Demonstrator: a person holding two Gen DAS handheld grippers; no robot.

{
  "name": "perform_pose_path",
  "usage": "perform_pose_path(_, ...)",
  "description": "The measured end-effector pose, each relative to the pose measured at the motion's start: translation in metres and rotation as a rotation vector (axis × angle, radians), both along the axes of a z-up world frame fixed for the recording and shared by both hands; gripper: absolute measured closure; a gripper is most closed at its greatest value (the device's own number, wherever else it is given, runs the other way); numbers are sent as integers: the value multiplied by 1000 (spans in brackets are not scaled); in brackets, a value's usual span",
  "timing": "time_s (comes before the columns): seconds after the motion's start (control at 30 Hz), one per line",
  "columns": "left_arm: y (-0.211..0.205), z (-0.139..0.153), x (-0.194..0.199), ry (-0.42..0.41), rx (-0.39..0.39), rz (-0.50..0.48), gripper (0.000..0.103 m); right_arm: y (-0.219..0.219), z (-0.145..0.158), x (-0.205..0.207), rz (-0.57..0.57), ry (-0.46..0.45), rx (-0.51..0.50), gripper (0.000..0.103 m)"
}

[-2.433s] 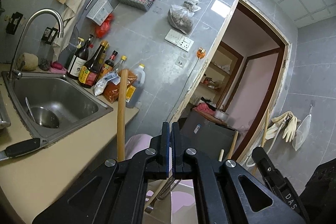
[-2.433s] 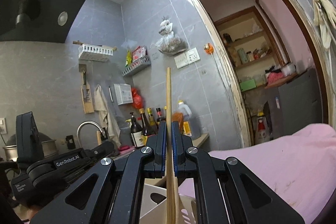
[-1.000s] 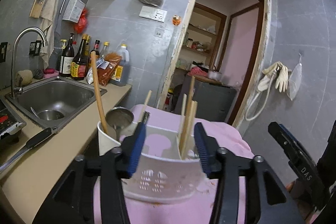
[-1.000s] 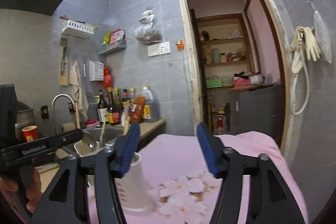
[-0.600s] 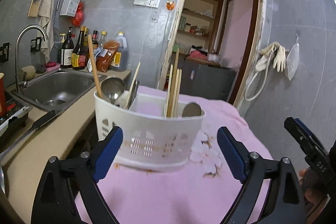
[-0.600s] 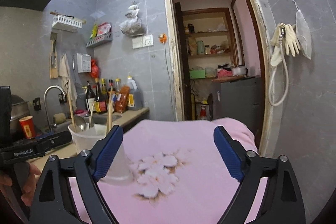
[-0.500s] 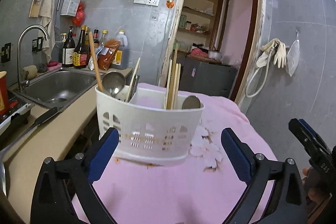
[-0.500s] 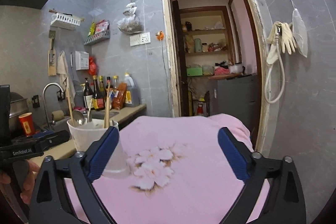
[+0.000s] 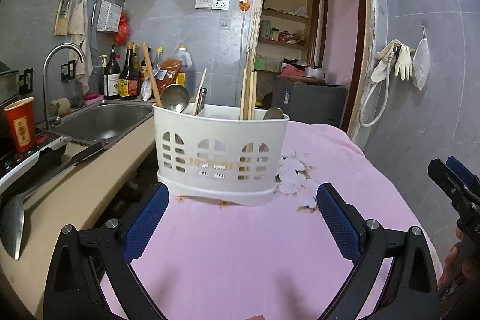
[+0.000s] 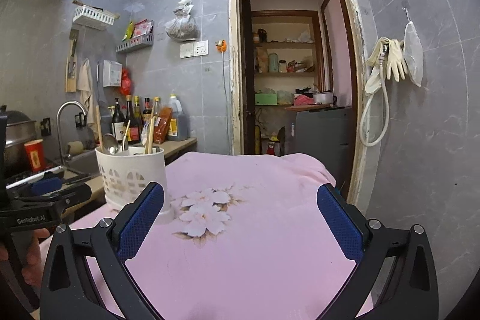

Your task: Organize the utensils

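Note:
A white slotted utensil holder (image 9: pixel 220 158) stands on a pink flowered cloth (image 9: pixel 240 254). It holds a wooden-handled ladle (image 9: pixel 175 101), wooden chopsticks (image 9: pixel 249 95) and a metal spoon (image 9: pixel 274 113). My left gripper (image 9: pixel 241 218) is open and empty, just in front of the holder. My right gripper (image 10: pixel 240 215) is open and empty, to the right of the holder (image 10: pixel 132 176), over the cloth (image 10: pixel 255 230).
A counter (image 9: pixel 81 185) on the left has a sink (image 9: pixel 102 119), a tap, bottles (image 9: pixel 126 77), a red cup (image 9: pixel 21 125), a black-handled knife (image 9: pixel 81 153) and a steel ladle (image 9: pixel 12 221). A doorway (image 10: pixel 294 80) opens behind. Gloves and a hose (image 10: pixel 387 65) hang on the right wall.
Both grippers have let go of their utensils, opened wide and drawn back from the holder. The chopsticks and ladle now stand in the holder.

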State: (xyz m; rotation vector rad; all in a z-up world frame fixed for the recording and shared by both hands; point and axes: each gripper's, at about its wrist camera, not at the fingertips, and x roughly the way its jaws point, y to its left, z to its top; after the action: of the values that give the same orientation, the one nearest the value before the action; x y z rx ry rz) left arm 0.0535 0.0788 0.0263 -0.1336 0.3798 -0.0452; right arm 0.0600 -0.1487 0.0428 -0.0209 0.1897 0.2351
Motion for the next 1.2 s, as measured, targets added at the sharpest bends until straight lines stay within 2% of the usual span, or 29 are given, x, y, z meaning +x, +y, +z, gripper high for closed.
perform_pose_path(0.2,-3,-12,-21,-36,6,45,6,-3,-11,-11,-35,14,6,0)
perform_pose_path(0.47,0,-19,-38,-80,6,78,6,-8,-18,-25,-101,-22,-14,0)
perform_pose_path(0.53,1,-21,-39,-78,-1,80,6,-7,-18,-29,-113,-39,-24,0)
perform_pose_path(0.67,1,-25,-39,-60,-19,73,6,-6,-20,-31,-106,-12,-24,0)
perform_pose_path(1.2,-6,-31,-41,-61,9,55,6,-3,-31,-42,-160,-22,-61,0)
